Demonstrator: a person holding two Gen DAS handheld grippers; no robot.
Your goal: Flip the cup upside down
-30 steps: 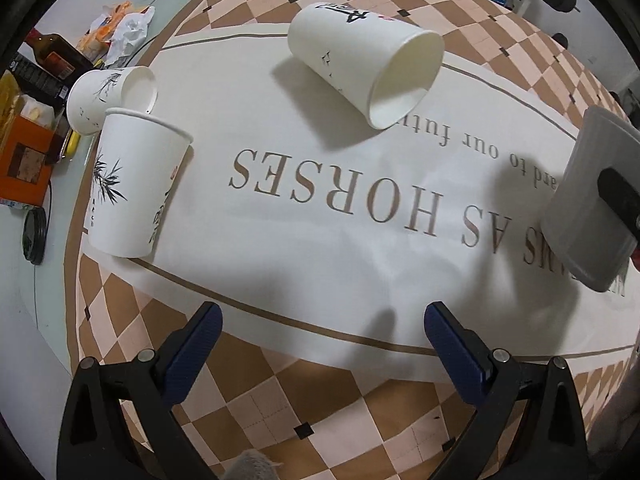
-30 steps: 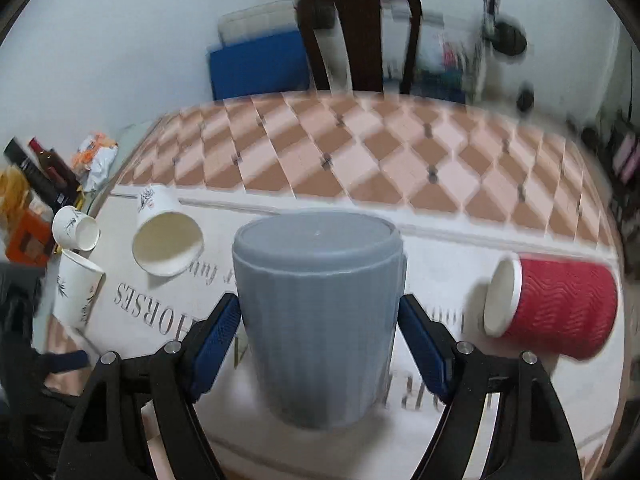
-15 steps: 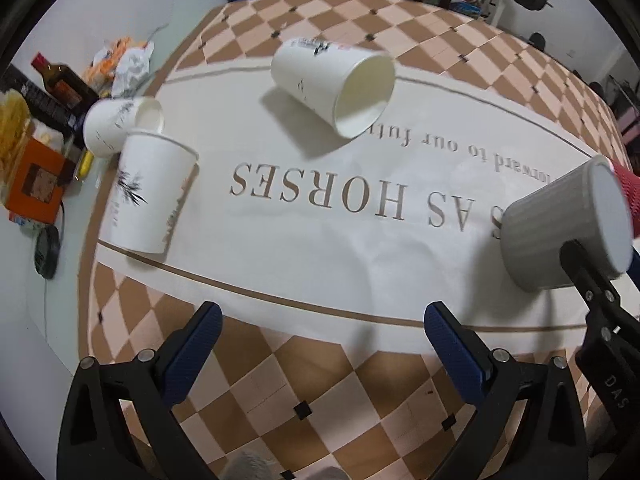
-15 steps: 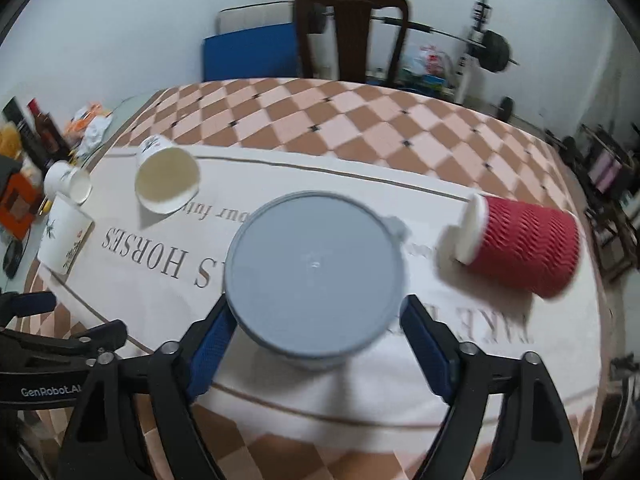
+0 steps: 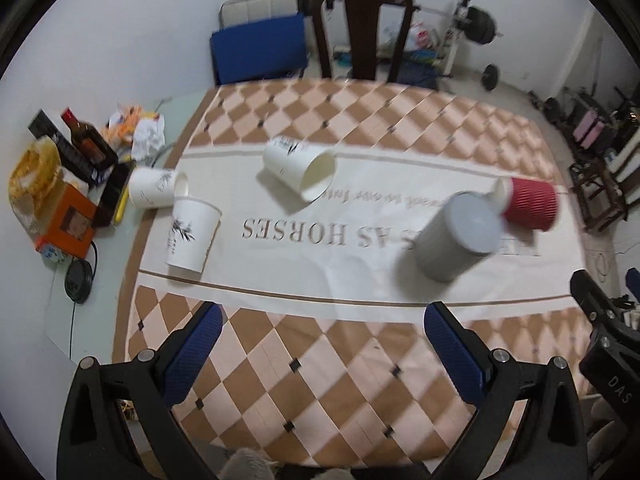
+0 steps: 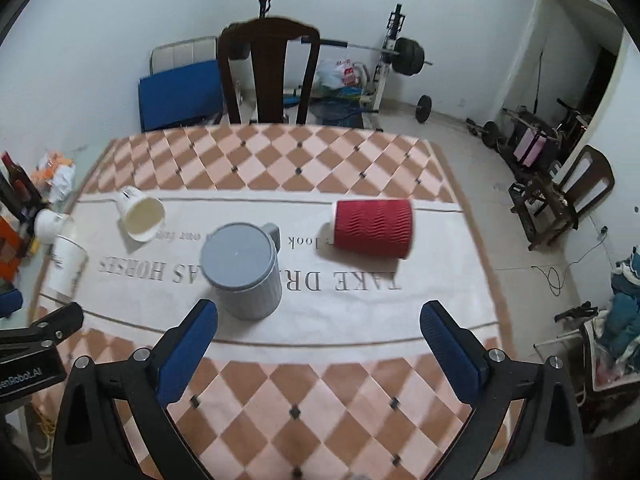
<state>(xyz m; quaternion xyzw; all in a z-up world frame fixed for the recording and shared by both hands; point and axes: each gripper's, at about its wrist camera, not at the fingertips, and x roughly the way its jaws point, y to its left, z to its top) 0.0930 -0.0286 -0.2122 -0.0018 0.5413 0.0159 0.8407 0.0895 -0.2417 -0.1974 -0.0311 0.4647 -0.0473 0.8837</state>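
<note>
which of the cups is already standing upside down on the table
The grey ribbed cup: it stands mouth-down with its flat base on top. The red cup and two white paper cups lie on their sides; one white paper cup stands mouth-up.

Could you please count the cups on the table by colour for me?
White cups: 3
Grey cup: 1
Red cup: 1
Total: 5
</note>
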